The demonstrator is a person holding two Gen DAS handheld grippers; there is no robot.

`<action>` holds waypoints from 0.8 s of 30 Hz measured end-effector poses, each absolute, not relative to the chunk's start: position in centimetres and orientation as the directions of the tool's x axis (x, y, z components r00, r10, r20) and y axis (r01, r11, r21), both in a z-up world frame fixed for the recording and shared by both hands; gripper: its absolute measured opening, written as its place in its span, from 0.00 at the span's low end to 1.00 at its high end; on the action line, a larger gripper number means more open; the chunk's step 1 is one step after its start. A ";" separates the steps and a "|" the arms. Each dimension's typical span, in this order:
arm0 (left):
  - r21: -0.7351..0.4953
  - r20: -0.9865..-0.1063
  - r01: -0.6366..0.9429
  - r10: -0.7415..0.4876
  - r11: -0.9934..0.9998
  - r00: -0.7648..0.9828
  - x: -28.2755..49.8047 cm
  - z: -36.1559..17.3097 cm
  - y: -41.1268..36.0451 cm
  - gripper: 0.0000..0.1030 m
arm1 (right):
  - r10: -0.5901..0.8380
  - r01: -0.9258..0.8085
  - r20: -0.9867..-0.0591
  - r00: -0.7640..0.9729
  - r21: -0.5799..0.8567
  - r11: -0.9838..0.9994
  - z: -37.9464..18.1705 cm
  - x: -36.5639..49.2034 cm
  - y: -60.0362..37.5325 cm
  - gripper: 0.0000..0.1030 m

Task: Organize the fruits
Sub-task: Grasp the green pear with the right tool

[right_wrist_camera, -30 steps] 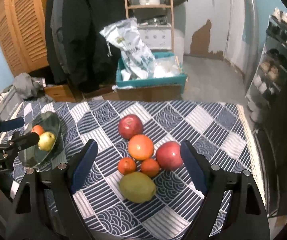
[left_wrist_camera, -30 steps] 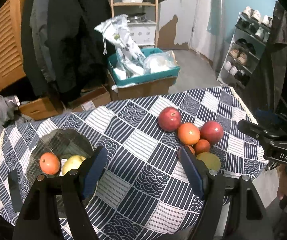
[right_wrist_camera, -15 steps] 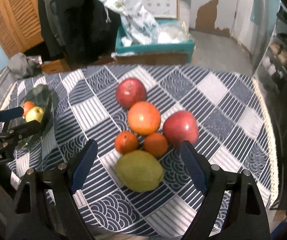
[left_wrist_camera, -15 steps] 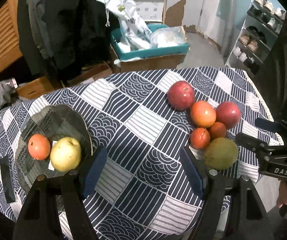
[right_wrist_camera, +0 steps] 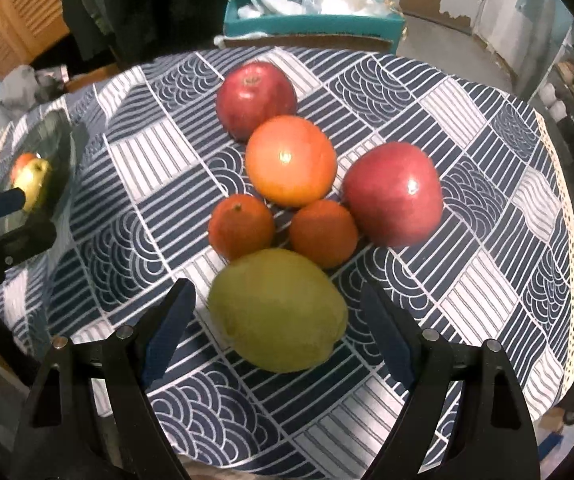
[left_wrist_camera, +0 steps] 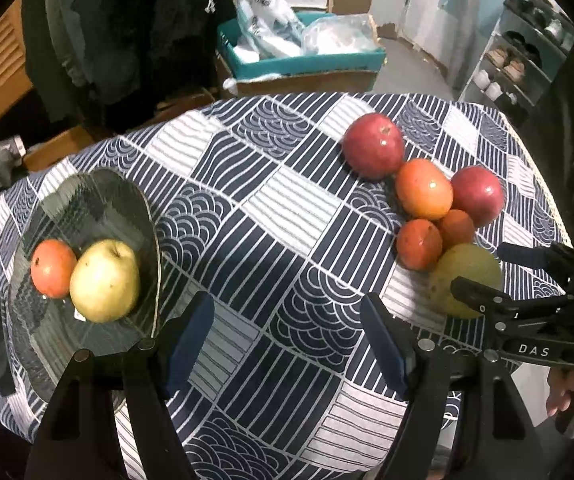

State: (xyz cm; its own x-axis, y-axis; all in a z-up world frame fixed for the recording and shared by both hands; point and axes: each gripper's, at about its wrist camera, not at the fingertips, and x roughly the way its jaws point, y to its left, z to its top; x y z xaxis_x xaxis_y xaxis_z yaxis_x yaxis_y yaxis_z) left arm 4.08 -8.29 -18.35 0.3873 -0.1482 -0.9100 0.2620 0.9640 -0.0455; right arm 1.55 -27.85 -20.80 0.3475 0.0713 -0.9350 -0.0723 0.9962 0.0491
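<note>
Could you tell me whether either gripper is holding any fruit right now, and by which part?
Nothing is held. The right gripper stands open around the green fruit without touching; the left gripper is open over bare cloth.

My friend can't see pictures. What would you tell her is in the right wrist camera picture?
The right gripper, jaws open, hangs just above a big yellow-green fruit at the near end of a fruit pile on a navy-and-white patterned tablecloth. Behind it lie two small orange tangerines, a larger orange fruit and two red apples.

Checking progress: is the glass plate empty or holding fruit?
Holding fruit: the glass plate carries a yellow apple and a small red fruit.
</note>
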 end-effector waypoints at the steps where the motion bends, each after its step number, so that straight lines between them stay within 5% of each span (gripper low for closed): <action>1: -0.046 -0.912 0.259 -0.147 0.965 0.384 4.1 -18.5 -8.2 0.75 | 0.078 -0.071 -0.937 0.339 0.058 0.996 -21.1 1.6 -27.9 0.83; 24: -0.010 -0.925 0.268 -0.111 0.963 0.363 4.5 -20.7 -9.1 0.75 | 0.098 -0.059 -0.963 0.249 0.085 0.995 -24.7 2.5 -27.5 0.83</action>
